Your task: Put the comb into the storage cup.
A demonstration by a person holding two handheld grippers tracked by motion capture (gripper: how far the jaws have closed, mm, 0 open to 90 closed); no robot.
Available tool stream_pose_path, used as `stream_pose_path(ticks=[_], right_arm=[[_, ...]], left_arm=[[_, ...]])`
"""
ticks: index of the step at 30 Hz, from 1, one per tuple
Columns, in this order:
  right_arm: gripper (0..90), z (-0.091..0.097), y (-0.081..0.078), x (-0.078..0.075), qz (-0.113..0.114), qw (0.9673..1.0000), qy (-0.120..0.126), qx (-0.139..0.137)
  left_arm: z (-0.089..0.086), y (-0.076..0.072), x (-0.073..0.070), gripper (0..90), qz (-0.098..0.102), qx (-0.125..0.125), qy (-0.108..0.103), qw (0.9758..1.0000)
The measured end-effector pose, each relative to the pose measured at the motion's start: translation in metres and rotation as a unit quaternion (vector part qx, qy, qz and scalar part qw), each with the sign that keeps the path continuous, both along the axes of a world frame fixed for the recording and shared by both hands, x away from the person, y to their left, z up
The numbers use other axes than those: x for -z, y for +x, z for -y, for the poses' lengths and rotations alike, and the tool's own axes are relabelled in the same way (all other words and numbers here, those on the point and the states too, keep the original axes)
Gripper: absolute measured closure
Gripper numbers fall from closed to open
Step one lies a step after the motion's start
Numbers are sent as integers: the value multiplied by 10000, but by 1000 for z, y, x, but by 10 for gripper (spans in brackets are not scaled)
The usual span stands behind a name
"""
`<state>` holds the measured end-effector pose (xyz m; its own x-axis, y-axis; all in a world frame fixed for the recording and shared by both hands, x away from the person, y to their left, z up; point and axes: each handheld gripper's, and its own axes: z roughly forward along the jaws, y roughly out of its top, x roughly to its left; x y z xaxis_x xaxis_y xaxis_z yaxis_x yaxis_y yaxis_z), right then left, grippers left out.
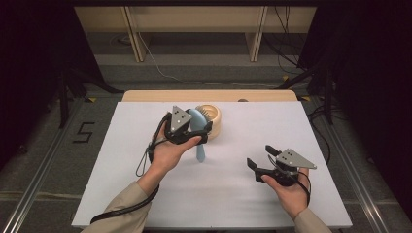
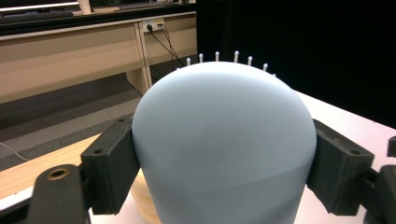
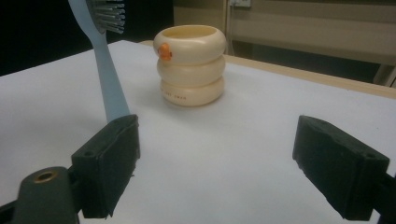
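The left gripper point(image 1: 197, 130) is closed on the pale blue hairbrush point(image 1: 197, 127). In the left gripper view, its 2 black jaws press against opposite edges of the brush head point(image 2: 224, 144), whose smooth rounded back faces the camera; a row of white-tipped bristles point(image 2: 236, 54) projects above the top edge. In the high view, the left hand point(image 1: 167, 150) holds the gripper above the centre of the table, with the brush head uppermost and the handle point(image 1: 200, 153) pointing down towards the white tabletop point(image 1: 218, 194). Whether the handle tip touches the surface cannot be determined.

The cream holder point(image 1: 212, 119), a cup formed of 3 stacked rings, stands upright on the tabletop just behind the brush head. In the right gripper view, the holder point(image 3: 191, 65) shows an open top and a small orange mark point(image 3: 163, 51) on its upper ring. The brush handle point(image 3: 108, 79) appears to the left of the holder in this view, apart from it, with dark bristles point(image 3: 108, 15) at the top edge.

The right gripper point(image 1: 261, 160) stands wide open with nothing between its jaws. The right hand point(image 1: 287, 187) holds it low over the near right part of the table, well apart from the brush and the holder, with the jaws directed towards them.

A wooden strip point(image 1: 209, 95) runs along the far edge of the table. Beyond it, pale shelving point(image 1: 194, 24) and loose cables point(image 1: 165, 73) lie on the grey floor.
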<state>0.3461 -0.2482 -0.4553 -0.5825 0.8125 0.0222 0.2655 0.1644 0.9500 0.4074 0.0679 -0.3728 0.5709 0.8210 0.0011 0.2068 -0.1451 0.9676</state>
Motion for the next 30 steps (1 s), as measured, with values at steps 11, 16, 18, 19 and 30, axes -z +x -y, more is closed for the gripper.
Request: stream_pose_path(ticks=[11,16,18,19,30], right_arm=[[159,19,-13,0,5,9999,-73,119],[159,21,-15,1,-26,9999,-62,152],[159,20,-16,1,-32,9999,-71,151],[159,20,-16,1,-43,9998,-89,152],[159,21,-18,3,-67,9998,-109,141]], left_arm=[[-1,1,-4,198,49,-70,-31,10000],[-3,1,-11,198,109,-111,-93,9998],[-3,2,-13,198,123,-140,-98,9998],[-4,3,-14,198,126,-144,-89,9998],[-2,14,-24,198,120,-264,-79,9995]])
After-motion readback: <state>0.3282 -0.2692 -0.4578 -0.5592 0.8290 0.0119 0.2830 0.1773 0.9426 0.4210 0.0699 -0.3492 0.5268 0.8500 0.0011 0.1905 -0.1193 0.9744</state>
